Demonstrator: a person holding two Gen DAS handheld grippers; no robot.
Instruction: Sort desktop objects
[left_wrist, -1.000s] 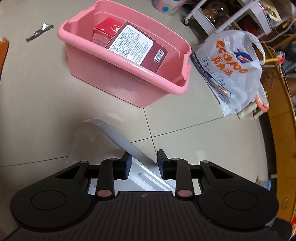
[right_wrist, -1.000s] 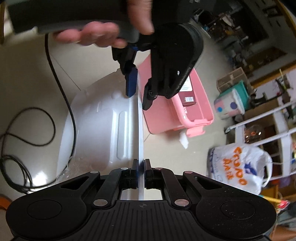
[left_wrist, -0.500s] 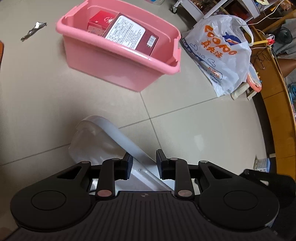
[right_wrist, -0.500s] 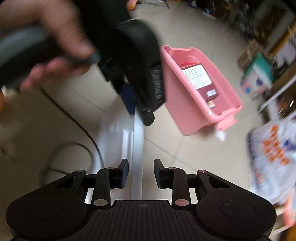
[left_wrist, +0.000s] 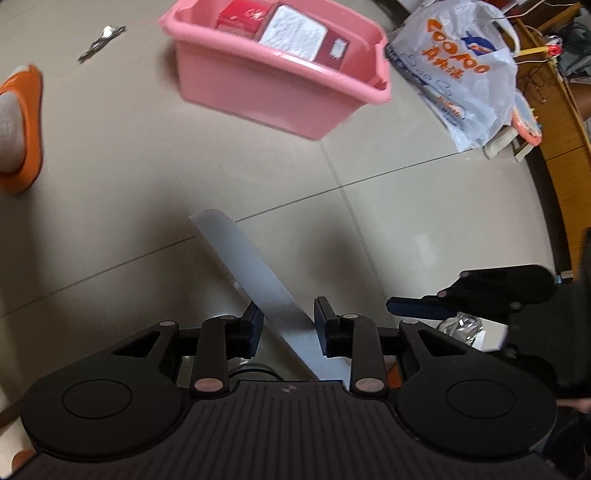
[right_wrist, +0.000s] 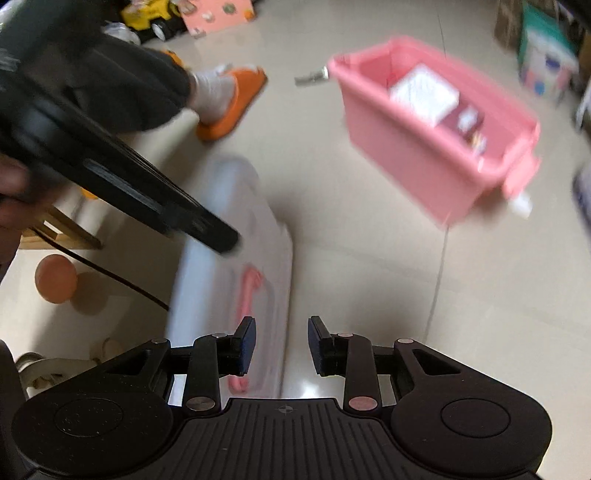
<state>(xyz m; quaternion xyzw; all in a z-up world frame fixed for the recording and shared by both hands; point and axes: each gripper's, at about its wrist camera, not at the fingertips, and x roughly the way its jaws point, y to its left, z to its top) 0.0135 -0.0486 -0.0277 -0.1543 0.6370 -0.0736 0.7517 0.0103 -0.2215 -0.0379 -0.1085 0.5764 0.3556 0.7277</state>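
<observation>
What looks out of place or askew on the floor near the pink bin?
A crumpled silver wrapper lies loose on the tiles beside the pink bin. Inside the bin, the white-labelled red box appears to lean slanted rather than lie flat.

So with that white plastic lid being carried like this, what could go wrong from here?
1. The white plastic lid hangs tilted from the left gripper alone, and those jaws are opening, so it could slip and drop onto the tiled floor.
2. The right gripper is open beside the lid's edge, giving no support.
3. The pink plastic bin is already partly filled by boxes, so the lid might not fit.
</observation>
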